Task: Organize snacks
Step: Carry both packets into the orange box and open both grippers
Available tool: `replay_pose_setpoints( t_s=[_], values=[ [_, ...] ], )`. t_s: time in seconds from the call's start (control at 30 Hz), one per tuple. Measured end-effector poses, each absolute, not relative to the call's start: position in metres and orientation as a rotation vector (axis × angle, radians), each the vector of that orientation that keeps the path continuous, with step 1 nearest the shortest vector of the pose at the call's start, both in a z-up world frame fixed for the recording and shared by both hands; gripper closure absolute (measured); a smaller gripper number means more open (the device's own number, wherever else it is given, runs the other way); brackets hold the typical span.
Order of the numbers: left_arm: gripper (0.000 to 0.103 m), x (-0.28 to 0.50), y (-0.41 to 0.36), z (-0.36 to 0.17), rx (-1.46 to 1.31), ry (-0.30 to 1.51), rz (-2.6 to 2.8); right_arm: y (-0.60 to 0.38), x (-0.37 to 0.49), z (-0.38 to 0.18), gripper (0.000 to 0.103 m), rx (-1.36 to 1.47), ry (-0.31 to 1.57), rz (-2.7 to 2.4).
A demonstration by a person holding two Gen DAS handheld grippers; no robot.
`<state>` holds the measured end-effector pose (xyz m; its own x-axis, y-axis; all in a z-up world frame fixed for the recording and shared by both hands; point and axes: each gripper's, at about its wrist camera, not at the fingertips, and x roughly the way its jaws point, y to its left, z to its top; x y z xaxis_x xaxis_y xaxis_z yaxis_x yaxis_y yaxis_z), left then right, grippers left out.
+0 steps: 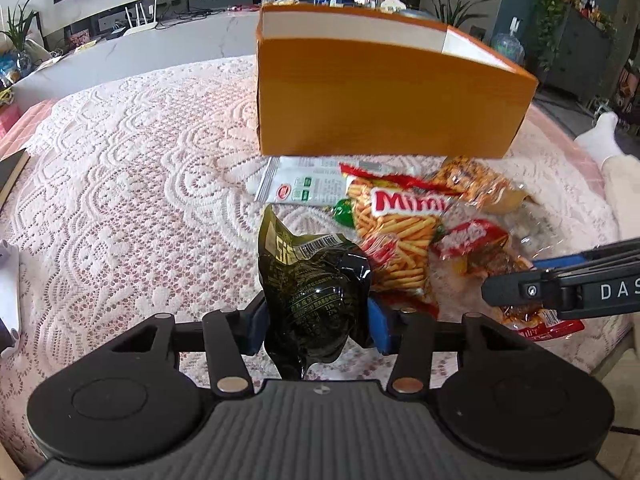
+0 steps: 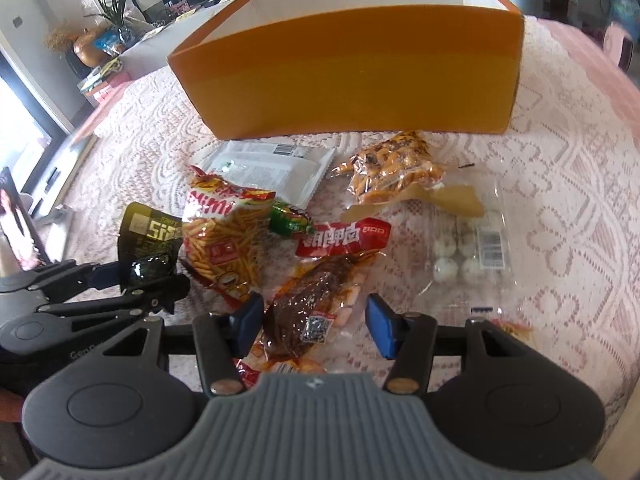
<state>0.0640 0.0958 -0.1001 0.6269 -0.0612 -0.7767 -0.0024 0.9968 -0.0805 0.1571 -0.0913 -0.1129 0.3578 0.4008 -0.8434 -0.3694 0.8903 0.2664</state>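
My left gripper [image 1: 318,320] is shut on a black-green snack packet [image 1: 316,280], held a little above the lace cloth; the right wrist view shows that gripper [image 2: 154,276] with the packet [image 2: 148,236] at the left. My right gripper [image 2: 314,322] stands open around a red packet of brown meat [image 2: 316,308]; the right pad is clear of it. In the left wrist view the right gripper [image 1: 512,278] reaches in from the right. Behind the pile stands an open orange box [image 1: 380,100] [image 2: 360,92].
The pile holds a Mimi chip bag [image 2: 228,240], a white packet [image 2: 272,168], a green candy [image 2: 288,220], an orange-brown snack bag [image 2: 392,168] and a clear bag of white balls [image 2: 468,252]. The lace-covered table [image 1: 140,200] stretches left.
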Motion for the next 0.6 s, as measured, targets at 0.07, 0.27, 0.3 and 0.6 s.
replay_pose_setpoints(
  t_s=[0.07,0.27,0.3,0.6],
  values=[
    [0.048,0.061,0.095,-0.095,-0.077,0.879,-0.036,-0.095,0.156,-0.109,0.052,0.05,1.106,0.502],
    [0.05,0.053,0.09,-0.083,-0.069,0.837,-0.045,-0.101,0.145,-0.098,0.054,0.041,1.085,0.517],
    [0.05,0.052,0.089,-0.081,-0.067,0.833,-0.047,-0.101,0.143,-0.096,0.054,0.041,1.078,0.52],
    [0.05,0.044,0.083,-0.063,-0.095,0.796,-0.059,-0.112,0.13,-0.078,0.055,0.046,1.022,0.539]
  ],
)
